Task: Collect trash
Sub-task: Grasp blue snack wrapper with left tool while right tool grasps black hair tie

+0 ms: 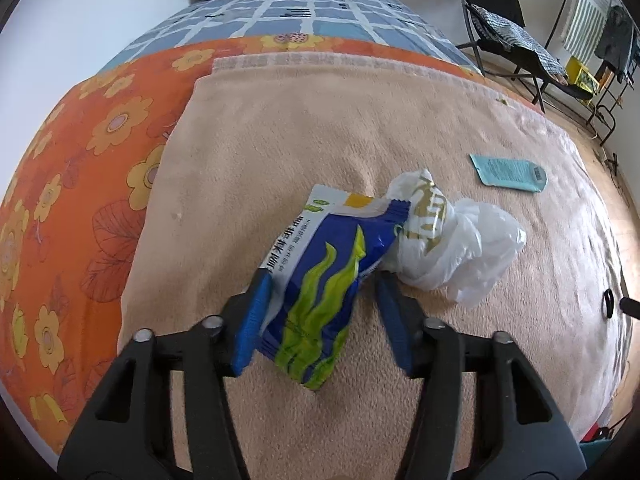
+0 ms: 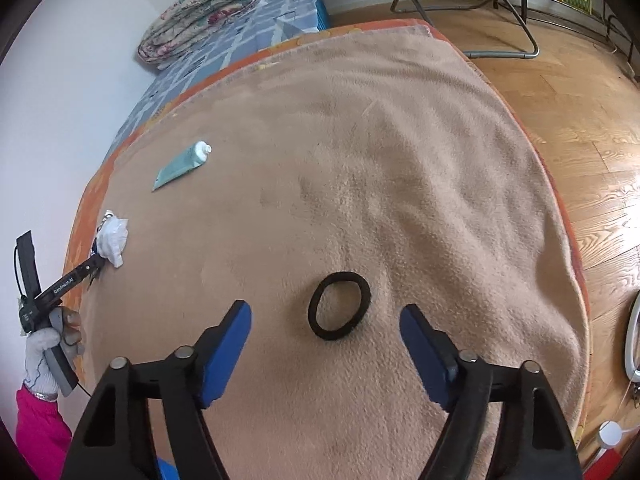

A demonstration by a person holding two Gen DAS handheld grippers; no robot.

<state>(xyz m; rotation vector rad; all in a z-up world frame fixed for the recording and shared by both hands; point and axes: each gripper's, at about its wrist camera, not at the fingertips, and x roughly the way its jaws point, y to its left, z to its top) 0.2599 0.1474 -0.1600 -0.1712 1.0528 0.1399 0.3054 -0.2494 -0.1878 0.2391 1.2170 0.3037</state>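
Glossy crinkled wrapper (image 1: 316,280) (blue, green) on fuzzy blanket (image 1: 280,140).

Tan blanket (image 2: 360,160) on bed — wrapper (image 1: 316,280), bag (image 1: 448,248), tube (image 2: 182,166); hair tie (image 2: 339,306).

Light: bright, even daylight in both views; walls wash to near white.
Source: seems to come from the right, where the wood floor (image 2: 560,128) shines.
Glare: a hot patch on the floor at the right edge of the right wrist view; sheen on the white plastic bag (image 1: 460,248).
Shadows: soft and faint on the beige blanket (image 2: 360,160).
Distortion: strong fisheye bulge; dark vignette in corners.
Focus: centre sharp; edges slightly soft.
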